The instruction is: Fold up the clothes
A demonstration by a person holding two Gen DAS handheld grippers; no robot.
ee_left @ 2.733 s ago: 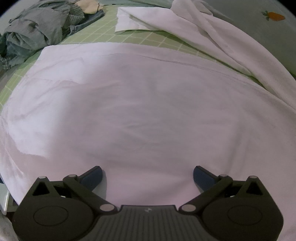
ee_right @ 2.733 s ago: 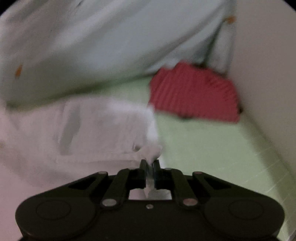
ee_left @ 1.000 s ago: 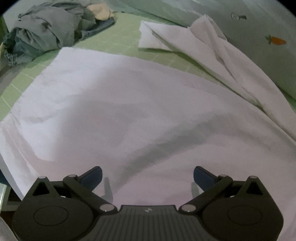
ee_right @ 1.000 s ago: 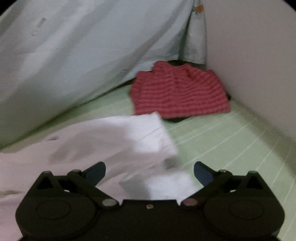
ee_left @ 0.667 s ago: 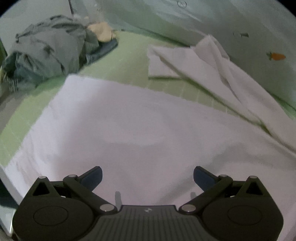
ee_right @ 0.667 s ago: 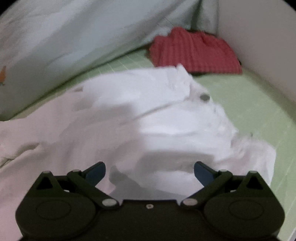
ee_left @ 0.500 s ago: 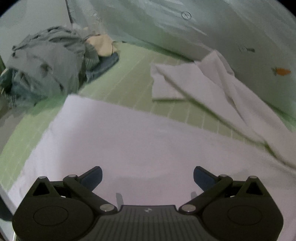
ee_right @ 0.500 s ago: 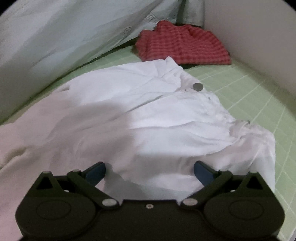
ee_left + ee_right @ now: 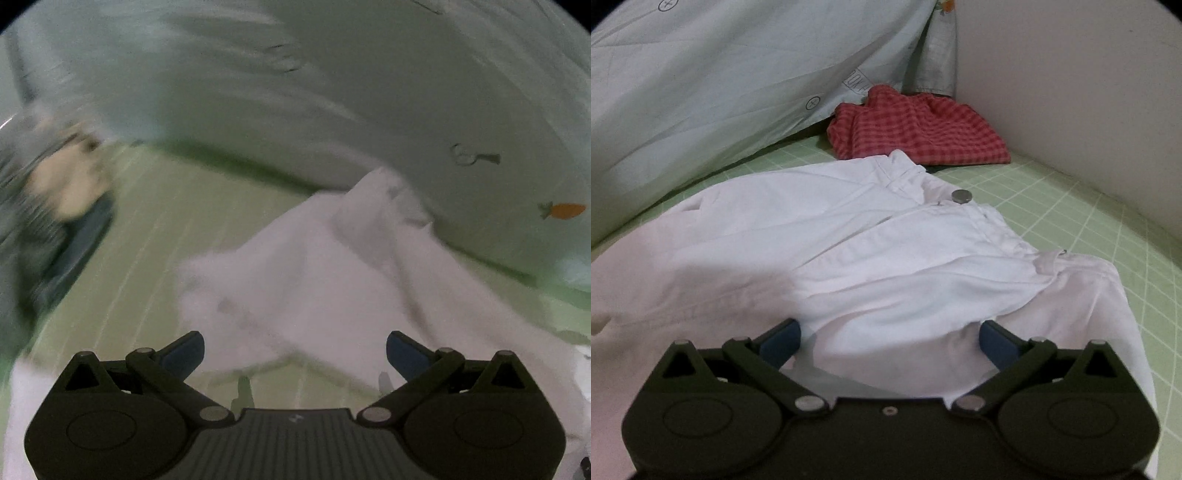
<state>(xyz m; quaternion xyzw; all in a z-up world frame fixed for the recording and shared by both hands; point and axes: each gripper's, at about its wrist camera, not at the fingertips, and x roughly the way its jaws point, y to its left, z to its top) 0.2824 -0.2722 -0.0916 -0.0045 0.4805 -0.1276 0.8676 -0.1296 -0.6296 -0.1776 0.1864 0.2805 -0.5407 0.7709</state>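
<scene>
Right wrist view is showing the right tool hanging wide open, holding nothing, over the white pants lying on the green bed. Their waist is pointing away, right. The left tool, open too, is facing the leg end.

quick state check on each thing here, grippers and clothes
left gripper: open, holding nothing
right gripper: open, holding nothing
white trousers: lying spread out on the bed, waist button undone
red checked garment: crumpled against the wall
grey clothes pile: heaped, blurred
</scene>
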